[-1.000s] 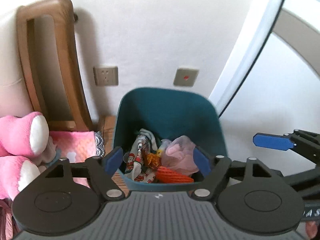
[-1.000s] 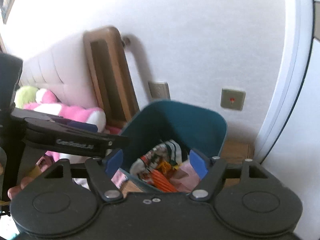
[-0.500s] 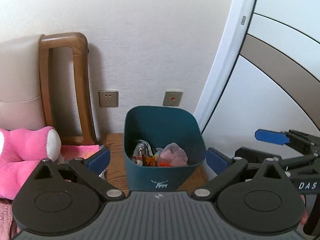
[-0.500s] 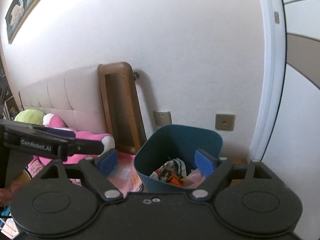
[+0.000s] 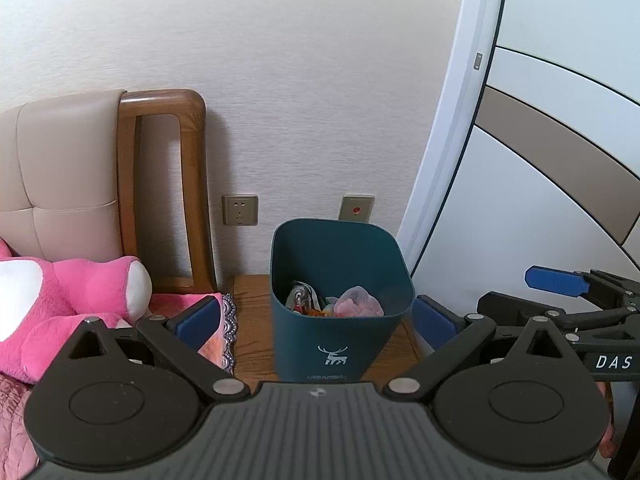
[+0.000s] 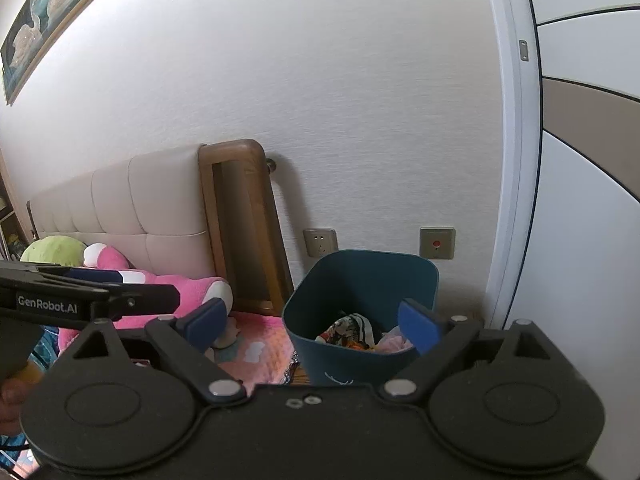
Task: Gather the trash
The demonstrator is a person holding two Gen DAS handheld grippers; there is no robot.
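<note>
A dark teal bin (image 5: 340, 344) with a white deer mark stands on a wooden stand by the wall. Inside it lies trash (image 5: 332, 300): printed wrappers, something orange and a pinkish plastic bag. My left gripper (image 5: 316, 320) hangs back from the bin, open wide, nothing between its fingers. In the right wrist view the bin (image 6: 360, 264) sits just ahead, with the trash (image 6: 352, 330) showing over its rim. My right gripper (image 6: 314, 323) is open and empty, its jaws still opening. Each gripper shows at the edge of the other's view.
A pink plush toy (image 5: 80, 292) lies on a pink bedspread (image 6: 260, 344) left of the bin. Behind it are a padded headboard (image 5: 60, 168) with a wooden frame (image 5: 196, 184). A wall socket (image 5: 240, 210) and red-dot switch (image 5: 357, 209) are above the bin; a white door (image 5: 540, 200) is at right.
Both grippers have drawn back and upward from over the bin, which now looks smaller and farther off. Both pairs of jaws have spread wider.
</note>
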